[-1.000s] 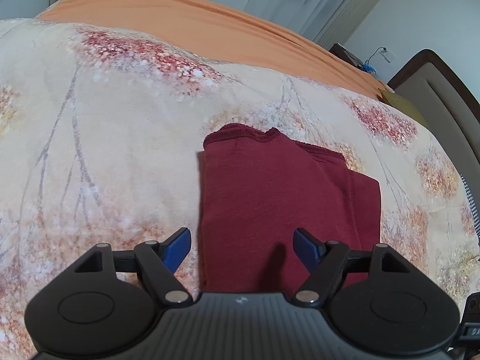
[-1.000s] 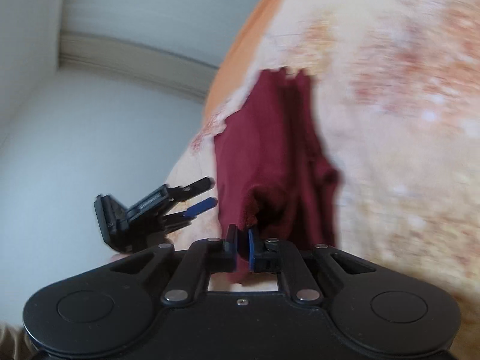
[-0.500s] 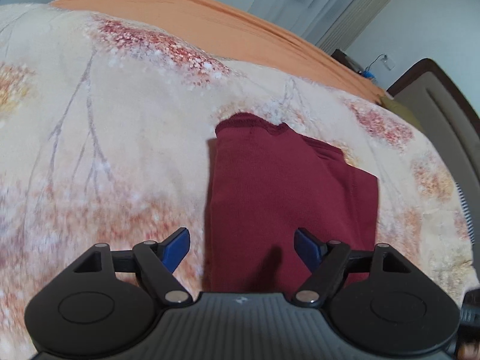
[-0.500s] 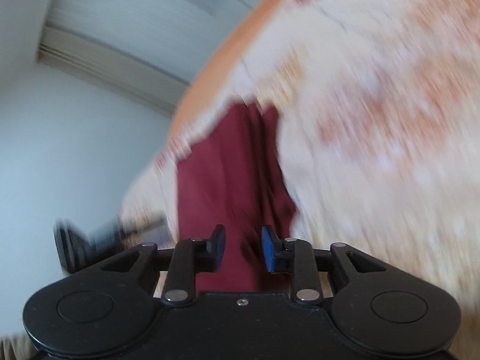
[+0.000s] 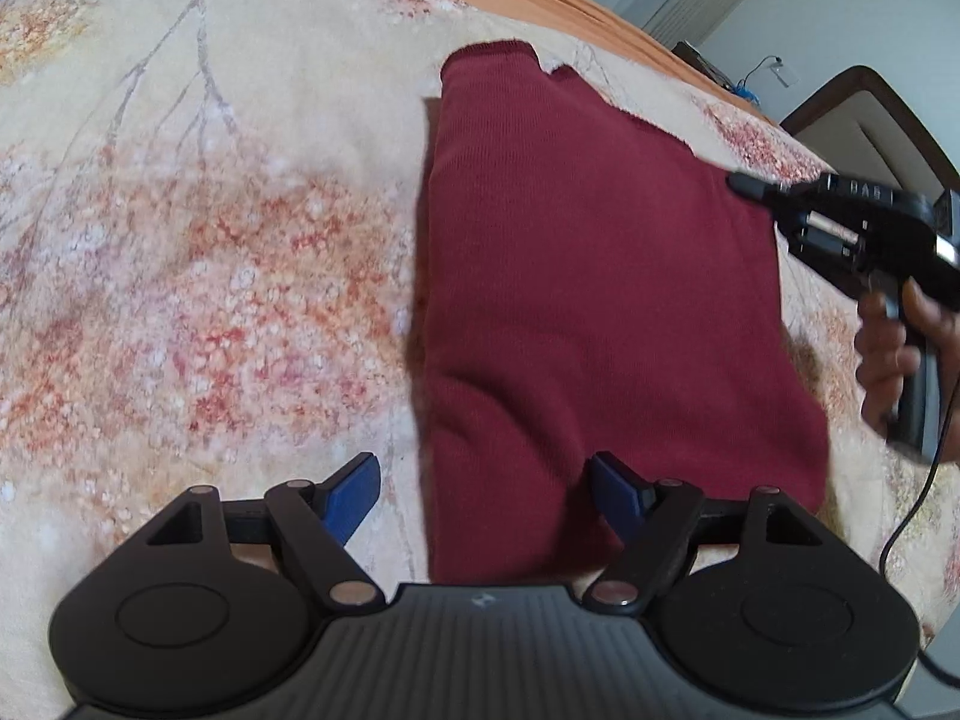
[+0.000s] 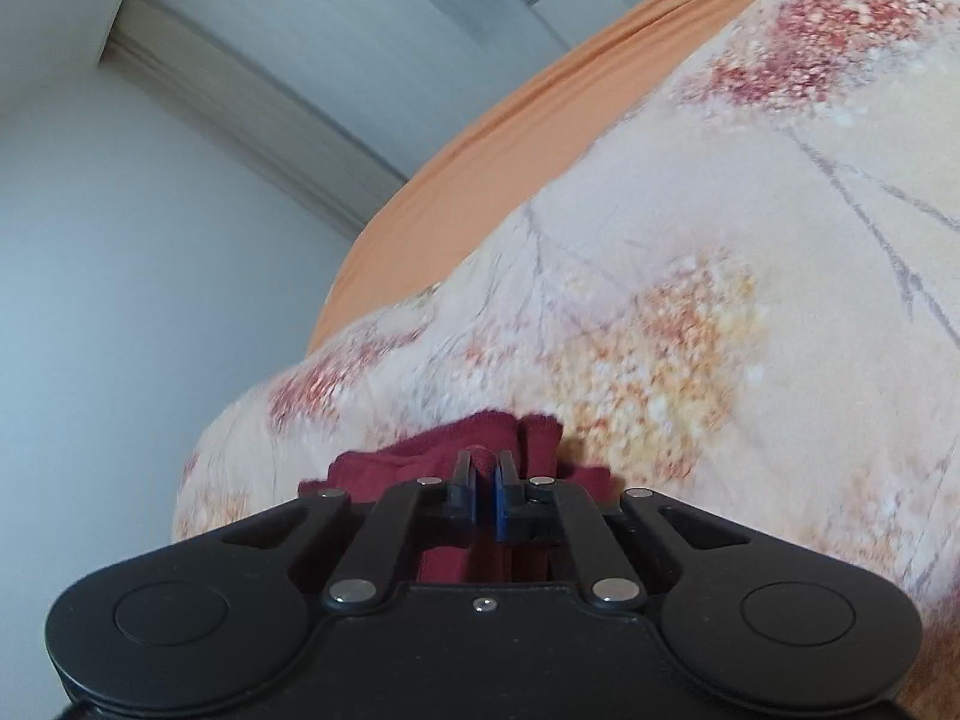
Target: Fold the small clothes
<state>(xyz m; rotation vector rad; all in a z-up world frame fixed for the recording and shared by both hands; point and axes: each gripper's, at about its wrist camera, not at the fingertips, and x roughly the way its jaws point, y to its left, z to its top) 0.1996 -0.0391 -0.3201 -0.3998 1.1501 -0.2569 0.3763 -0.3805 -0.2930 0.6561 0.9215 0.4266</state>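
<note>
The left gripper (image 5: 483, 492) hangs with jaws apart over the folded maroon garment (image 5: 600, 300) on the bed (image 5: 210, 240), while the right gripper (image 6: 485, 495) has jaws clamped on its edge.

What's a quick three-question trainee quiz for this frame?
1. True or false: the left gripper has its jaws open.
2. The dark red garment lies on: A) a wooden table, B) a floral bedspread, C) a tiled floor.
3. Fill in: the right gripper has its jaws shut on the edge of the ____.

Key: 1 true; 2 B; 3 garment.
</note>
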